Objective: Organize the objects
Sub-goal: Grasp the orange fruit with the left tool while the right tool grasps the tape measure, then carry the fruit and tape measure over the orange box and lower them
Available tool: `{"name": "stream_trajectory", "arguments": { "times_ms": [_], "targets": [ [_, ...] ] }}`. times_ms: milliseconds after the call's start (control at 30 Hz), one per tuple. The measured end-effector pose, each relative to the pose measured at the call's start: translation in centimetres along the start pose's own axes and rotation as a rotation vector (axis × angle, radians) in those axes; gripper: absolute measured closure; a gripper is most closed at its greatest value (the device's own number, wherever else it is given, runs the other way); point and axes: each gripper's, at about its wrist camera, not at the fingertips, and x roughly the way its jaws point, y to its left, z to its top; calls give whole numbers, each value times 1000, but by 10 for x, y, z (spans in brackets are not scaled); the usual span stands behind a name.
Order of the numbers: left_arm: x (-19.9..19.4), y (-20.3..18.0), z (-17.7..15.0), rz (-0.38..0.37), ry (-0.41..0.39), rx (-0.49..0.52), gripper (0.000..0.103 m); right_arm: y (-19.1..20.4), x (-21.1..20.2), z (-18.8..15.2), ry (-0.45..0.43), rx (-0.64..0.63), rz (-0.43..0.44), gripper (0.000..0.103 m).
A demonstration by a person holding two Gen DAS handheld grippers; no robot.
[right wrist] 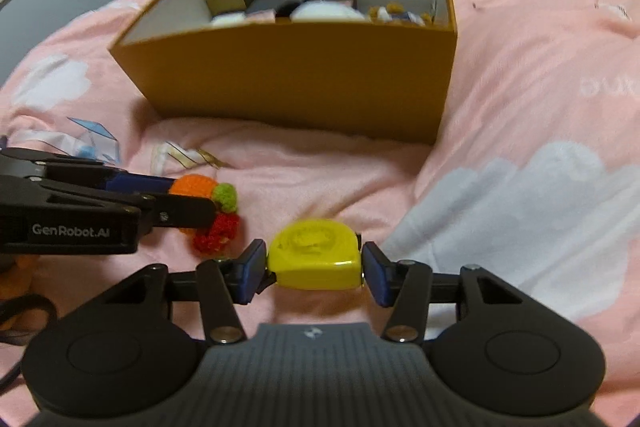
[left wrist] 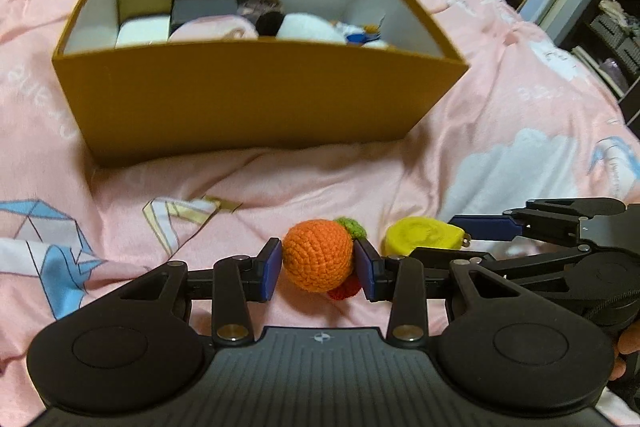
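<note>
Over pink bedspread [left wrist: 500, 131]: left gripper [left wrist: 319, 269] clamps crochet orange [left wrist: 318, 255] (tilted down).

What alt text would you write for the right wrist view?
The right gripper clamps a yellow toy over a pink bedspread. At left, the left gripper holds a crocheted orange; an open brown box stands behind.

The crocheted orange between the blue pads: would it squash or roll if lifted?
The crocheted orange is yarn, so probably soft and light; the left gripper pads should dent it slightly. Being round, it might roll on the bedspread if dropped.
</note>
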Motion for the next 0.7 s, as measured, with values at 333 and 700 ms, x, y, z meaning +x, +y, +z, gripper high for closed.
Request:
{"name": "stream_trajectory", "arguments": {
  "times_ms": [333, 700],
  "targets": [
    [-40, -10, 33, -104, -79, -26, 58, 18, -51, 35, -133, -145, -21, 49],
    [-60, -7, 97, -147, -133, -62, 58, 39, -81, 102, -259, -448, -124, 49]
  ]
}}
